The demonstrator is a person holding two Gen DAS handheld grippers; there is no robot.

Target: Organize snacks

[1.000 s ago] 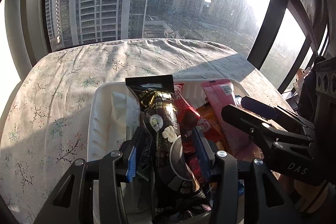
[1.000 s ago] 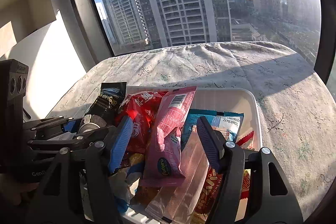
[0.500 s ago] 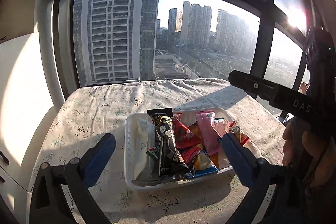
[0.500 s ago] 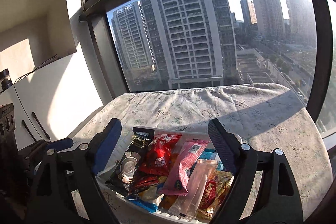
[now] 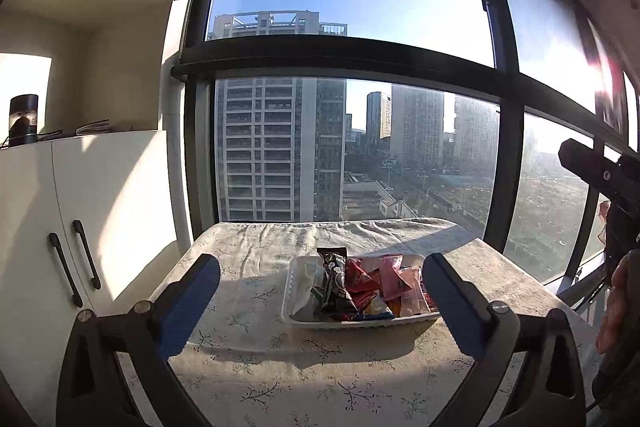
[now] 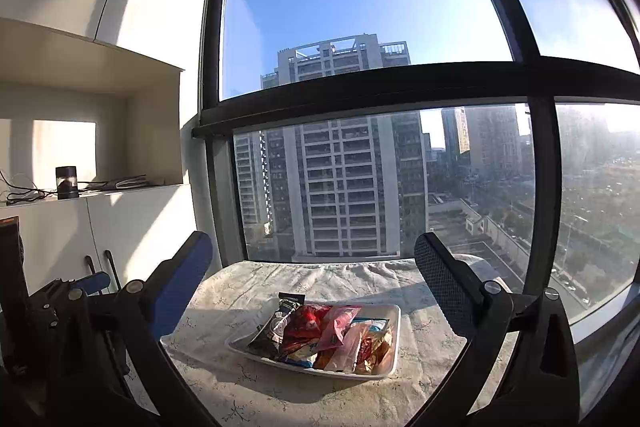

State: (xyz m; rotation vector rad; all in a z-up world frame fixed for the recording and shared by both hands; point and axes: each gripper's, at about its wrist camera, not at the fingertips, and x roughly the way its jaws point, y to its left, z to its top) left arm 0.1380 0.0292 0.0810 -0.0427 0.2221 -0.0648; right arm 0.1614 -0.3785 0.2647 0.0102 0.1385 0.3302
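Window wall of dark-framed glass, facing high-rise blocks under clear sky. White cabinet along the left wall, with two dark bar handles, an open shelf above it carrying a dark cylinder and loose papers. Worktop against the glass, covered in a pale cloth printed with small branch sprigs, part sunlit and part in shadow. Left hand-held gripper: blue-padded jaws spread wide, nothing between the pads, held back from the worktop and well apart from the tray. Right hand-held gripper: jaws opening, nothing pinched, likewise well clear of the tray; its dark body and a bit of the person's hand show at the right edge of the left wrist view. White tray, shallow, rectangular, resting on the worktop toward its right side. Snacks heaped inside the tray: a black packet at the left end, red wrappers beside it, a pink pouch across the middle, clear, blue and orange packs to the right. Printing on every wrapper too small to read; no brand legible.
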